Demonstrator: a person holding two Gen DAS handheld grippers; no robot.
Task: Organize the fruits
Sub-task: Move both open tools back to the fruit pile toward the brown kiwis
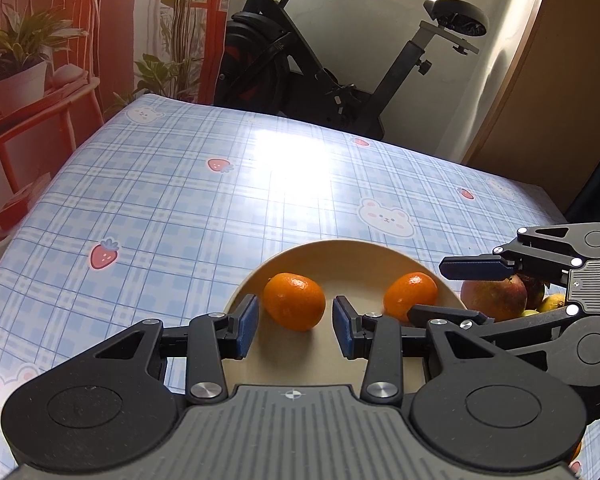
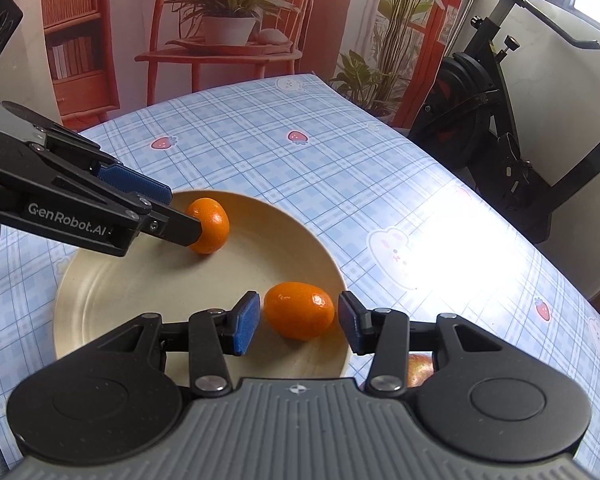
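Your left gripper and right gripper each straddle an orange on the plate, pads narrow but not touching (both equally near).

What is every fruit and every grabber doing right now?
Left gripper: open, pads either side of one orange, not pressing.
Right gripper: open, pads either side of the other orange, not pressing.
Left orange: lying on the plate.
Right orange: lying on the plate.
Plate: flat on the table, holding both oranges.
Apple: off the plate, beside it.
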